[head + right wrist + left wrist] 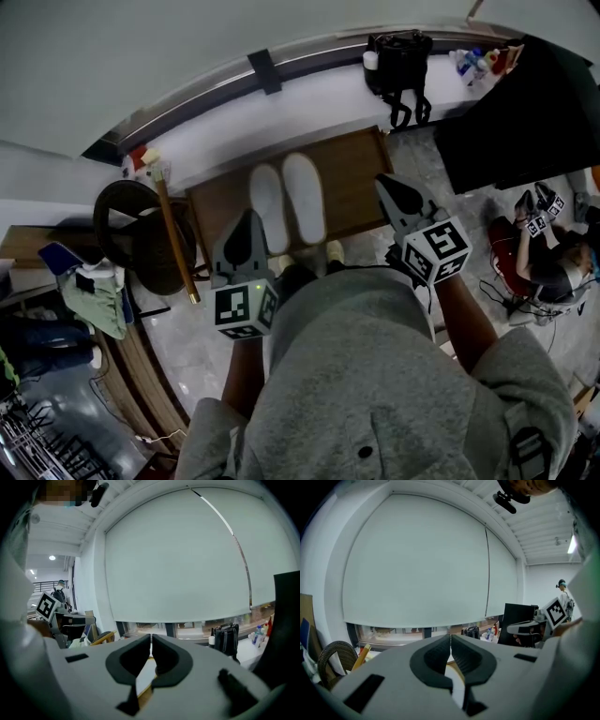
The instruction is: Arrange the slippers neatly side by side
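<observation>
Two white slippers lie side by side, toes pointing away, on a brown wooden board in the head view: the left slipper and the right slipper nearly touch along their lengths. My left gripper hovers just left of the left slipper's heel end, jaws shut and empty. My right gripper hangs over the board's right part, apart from the slippers, its jaws also closed on nothing. In the left gripper view the left gripper points at a pale window blind; the right gripper faces the same way in its own view.
A black bag and bottles stand on the window ledge behind the board. A round wicker chair, a yellow-handled stick and a green cloth crowd the left. A dark cabinet and a seated person are at right.
</observation>
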Tool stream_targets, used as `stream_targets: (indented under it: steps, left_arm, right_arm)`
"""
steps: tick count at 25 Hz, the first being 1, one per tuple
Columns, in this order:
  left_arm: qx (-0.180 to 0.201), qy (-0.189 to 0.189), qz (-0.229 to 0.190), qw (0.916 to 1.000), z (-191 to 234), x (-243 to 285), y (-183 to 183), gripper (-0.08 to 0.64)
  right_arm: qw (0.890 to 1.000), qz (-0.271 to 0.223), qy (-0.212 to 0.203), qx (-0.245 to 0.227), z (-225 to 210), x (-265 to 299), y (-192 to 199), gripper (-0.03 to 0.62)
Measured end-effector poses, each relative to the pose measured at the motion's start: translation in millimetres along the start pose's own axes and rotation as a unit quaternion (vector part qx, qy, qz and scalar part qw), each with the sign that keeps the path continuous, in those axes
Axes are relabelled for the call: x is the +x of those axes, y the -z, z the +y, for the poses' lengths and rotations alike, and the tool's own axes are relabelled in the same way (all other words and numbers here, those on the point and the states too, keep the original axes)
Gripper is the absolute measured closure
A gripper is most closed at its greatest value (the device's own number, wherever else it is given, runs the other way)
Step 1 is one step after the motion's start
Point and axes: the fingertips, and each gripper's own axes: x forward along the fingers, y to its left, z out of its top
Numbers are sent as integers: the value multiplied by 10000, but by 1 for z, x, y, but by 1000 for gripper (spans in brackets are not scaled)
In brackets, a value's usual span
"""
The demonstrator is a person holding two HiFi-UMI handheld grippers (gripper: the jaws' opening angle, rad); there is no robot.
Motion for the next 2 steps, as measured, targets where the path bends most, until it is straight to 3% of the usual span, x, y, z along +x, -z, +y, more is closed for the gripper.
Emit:
stream_targets:
  steps: [2]
  left_arm:
    - [74, 23, 50, 10000, 2, 1, 2, 541]
  right_arm:
    - [10000, 19, -14, -3, 0, 1, 0, 563]
